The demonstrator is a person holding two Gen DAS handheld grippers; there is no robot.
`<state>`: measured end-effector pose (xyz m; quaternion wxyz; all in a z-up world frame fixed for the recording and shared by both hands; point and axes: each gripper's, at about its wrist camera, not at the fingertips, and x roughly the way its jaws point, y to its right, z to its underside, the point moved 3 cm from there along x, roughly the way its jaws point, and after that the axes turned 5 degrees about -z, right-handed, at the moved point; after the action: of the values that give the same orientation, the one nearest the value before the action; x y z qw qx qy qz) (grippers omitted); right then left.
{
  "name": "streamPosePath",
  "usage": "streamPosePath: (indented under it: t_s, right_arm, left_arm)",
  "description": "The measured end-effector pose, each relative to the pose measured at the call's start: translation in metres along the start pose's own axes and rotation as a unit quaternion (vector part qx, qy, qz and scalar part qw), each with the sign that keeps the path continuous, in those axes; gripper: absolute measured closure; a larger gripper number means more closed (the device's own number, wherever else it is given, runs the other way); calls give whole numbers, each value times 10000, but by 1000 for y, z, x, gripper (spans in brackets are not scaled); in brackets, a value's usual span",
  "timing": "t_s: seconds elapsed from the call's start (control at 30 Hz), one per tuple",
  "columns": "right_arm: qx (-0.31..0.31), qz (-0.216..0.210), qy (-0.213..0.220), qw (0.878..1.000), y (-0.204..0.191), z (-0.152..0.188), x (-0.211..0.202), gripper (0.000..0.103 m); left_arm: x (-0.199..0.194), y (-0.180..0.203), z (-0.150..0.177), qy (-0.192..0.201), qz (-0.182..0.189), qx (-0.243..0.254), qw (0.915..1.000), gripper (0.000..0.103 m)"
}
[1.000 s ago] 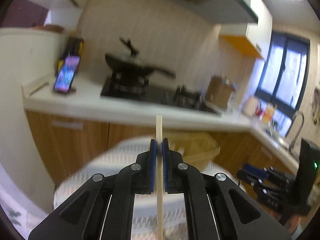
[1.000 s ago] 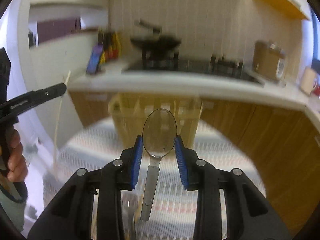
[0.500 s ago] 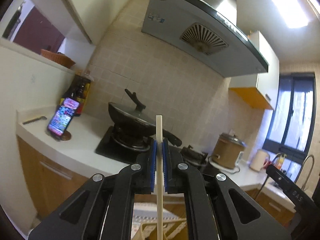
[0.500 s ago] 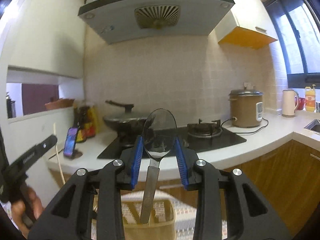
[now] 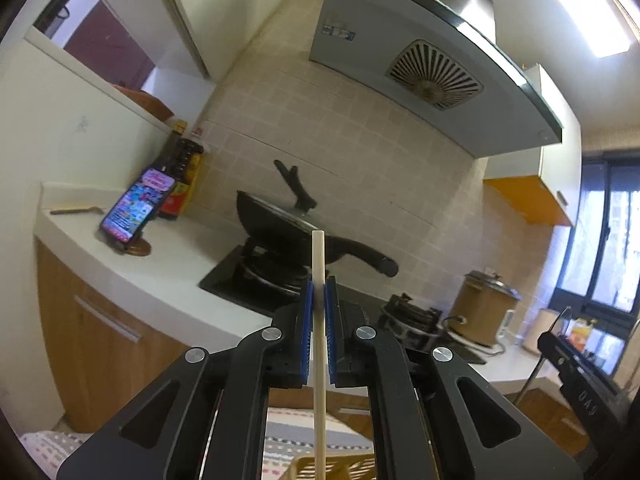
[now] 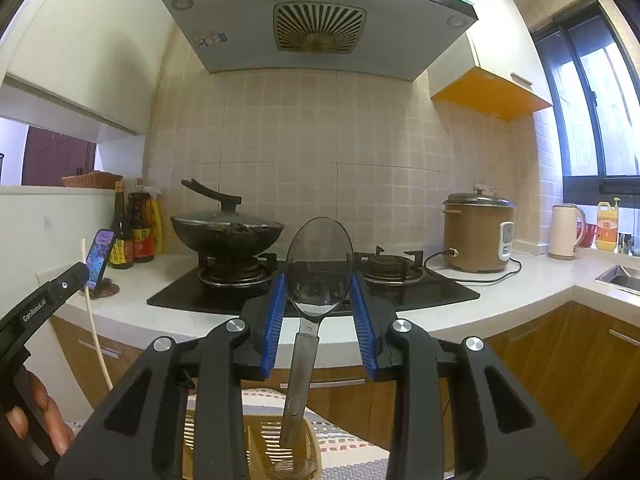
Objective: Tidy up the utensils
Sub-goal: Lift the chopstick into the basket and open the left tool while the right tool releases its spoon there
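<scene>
Left tongs (image 5: 318,300) pinching pale wooden chopstick (image 5: 319,344), held upright. Right tongs (image 6: 319,312) clamped on bowl of shiny steel spoon (image 6: 316,280), handle hanging down. Below both: yellow plastic slotted utensil basket (image 6: 312,444) on striped cloth; contents hard to tell. Behind: black lidded wok (image 6: 227,232) on hob, brown rice cooker (image 6: 478,234) on white table (image 6: 528,280).

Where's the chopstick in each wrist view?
Left wrist: chopstick runs up the centre, clamped in the left tool.
Right wrist: same chopstick at the far left edge, a thin pale stick crossing the tip of the left tool.
Shared landmark: black wok on the stove, left of centre.
</scene>
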<state>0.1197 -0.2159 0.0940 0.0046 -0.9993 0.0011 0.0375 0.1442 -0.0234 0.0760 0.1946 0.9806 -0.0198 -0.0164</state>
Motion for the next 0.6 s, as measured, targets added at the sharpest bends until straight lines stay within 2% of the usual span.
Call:
streamPosePath:
  t_s: [0.13,0.3,0.33,0.4,0.5,0.53,0.6]
  right_arm:
    - [65,-15,-125,9999,4,11,6,73]
    - [109,-152,-289,9994,6,19,5,73]
    - [123,-193,-347,9991,6,20,4,72]
    - [185,-275,-468,9984,8,21,1,72]
    - [310,-353,-543,9974,12,19,-10,70]
    - [326,-388,-581,9970,12,19,-12,60]
    - [364,-480,-630,9962,11,18,-21,55]
  left_arm:
    - [-3,3,12,186,-180,212,9994,98]
    - [-2,6,19,62,-262,440,9987,96]
    - [-3,6,19,45,-280,478,9985,84]
    - [-9,6,17,-14,-203,570,9982,68]
    - [-23,6,12,-93,-76,694,9975,62]
    - [-27,6,11,-106,-56,723,9973,58]
    - [-37,5,8,-202,27,767,9968,57]
